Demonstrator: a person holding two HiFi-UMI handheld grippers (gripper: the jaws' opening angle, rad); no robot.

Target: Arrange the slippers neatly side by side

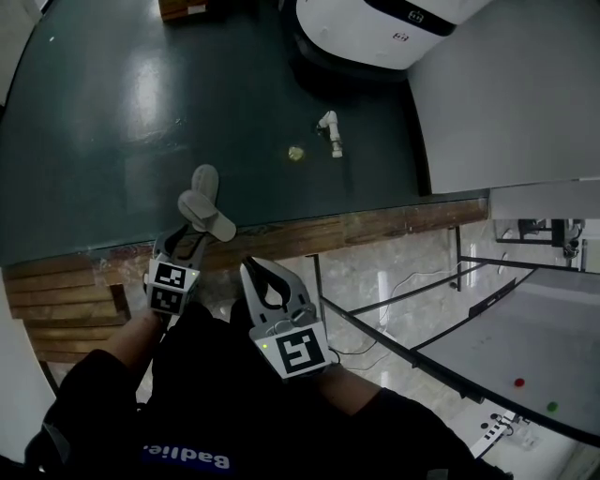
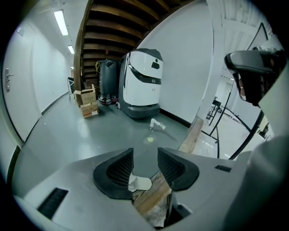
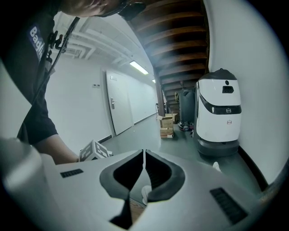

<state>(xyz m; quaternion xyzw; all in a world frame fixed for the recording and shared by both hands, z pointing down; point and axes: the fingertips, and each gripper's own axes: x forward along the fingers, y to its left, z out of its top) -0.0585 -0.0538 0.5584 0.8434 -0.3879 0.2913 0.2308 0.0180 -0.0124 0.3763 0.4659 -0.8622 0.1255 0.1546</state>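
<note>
**Slippers crossed at floor edge; left tool open over them, right tool closed**

- Head view: two grey slippers on the dark green floor (image 1: 112, 112), at 10 o'clock from frame centre, just past the wooden strip (image 1: 309, 232). The far slipper (image 1: 203, 177) points to 12. The near slipper (image 1: 213, 222) lies slantwise toward 4, and the two touch and overlap, not side by side.
- The left tool (image 1: 187, 242) sits at 6 o'clock of the near slipper, tips just beside it. The right tool (image 1: 265, 281) is at 4 o'clock of it, apart from both slippers.
- Only the left gripper view settles the grip. The jaws stand apart, with the near slipper's pale end seen below the gap and no pad pressing on it.
- Right gripper view: jaw tips meet, nothing between them. A pale shape shows beneath, and I cannot tell what it is.
- Surroundings: a white machine (image 1: 375, 23) at 1 o'clock, with a small white object (image 1: 330, 134) and a yellowish scrap (image 1: 295, 153) lying between it and the slippers. A black metal frame (image 1: 394, 302) stands at 4 o'clock.
- The cardboard boxes (image 2: 86, 97) show well only in the gripper views, at 10 o'clock by the stairs. Their contents cannot be made out.
</note>
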